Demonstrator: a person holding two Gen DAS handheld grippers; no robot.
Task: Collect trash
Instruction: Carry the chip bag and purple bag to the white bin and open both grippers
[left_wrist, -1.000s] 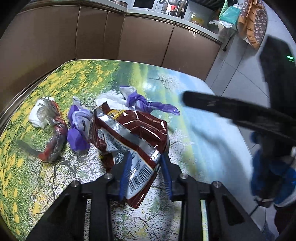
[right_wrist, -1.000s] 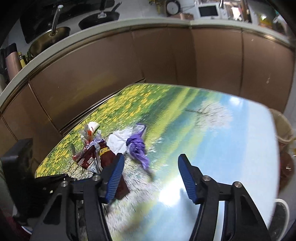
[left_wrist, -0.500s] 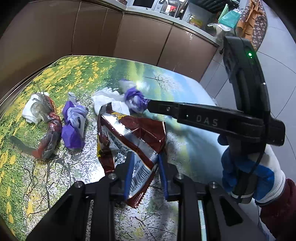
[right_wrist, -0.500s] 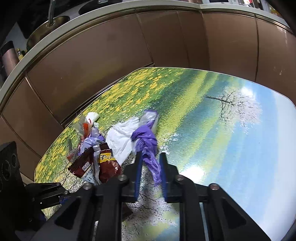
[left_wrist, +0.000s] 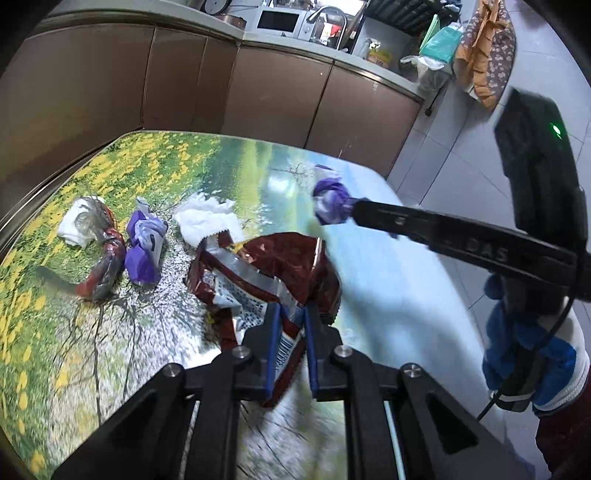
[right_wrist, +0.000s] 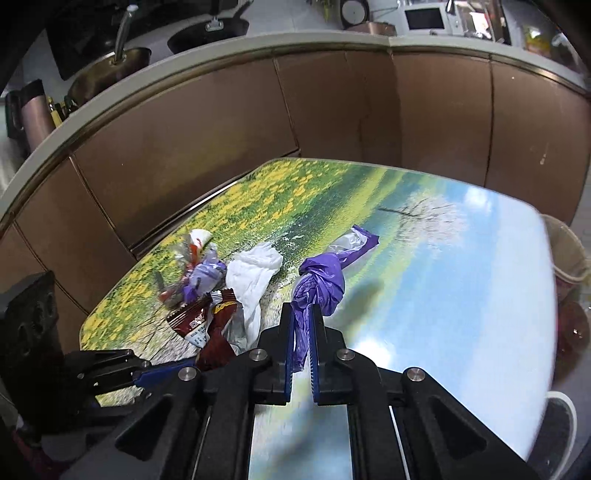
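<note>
Left wrist view: left gripper low centre, blue pads clamped on the lower edge of a dark red snack wrapper with a barcode strip, jaws having just been closing on it; wrapper crumpled, upper part spread over the landscape-print table. Upper right of the same frame, right gripper reaching in as a long black bar, pinching a twisted purple plastic wrapper raised off the tabletop; gloved hand (blue and white) gripping its handle at far right. Left of centre, lying on the table: crumpled white tissue just behind the snack wrapper, a second purple-and-white wrapper, and beside it a twisted red-and-clear wrapper with a white wad at its upper end

Right wrist view: right gripper bottom centre, jaws nearly together and squeezing the tail of the purple plastic wrapper, rest of it bunched above the pads. Centre left, white tissue and dark red snack wrapper with the left gripper at lower left on it. Brown cabinet fronts curving across the top
</note>
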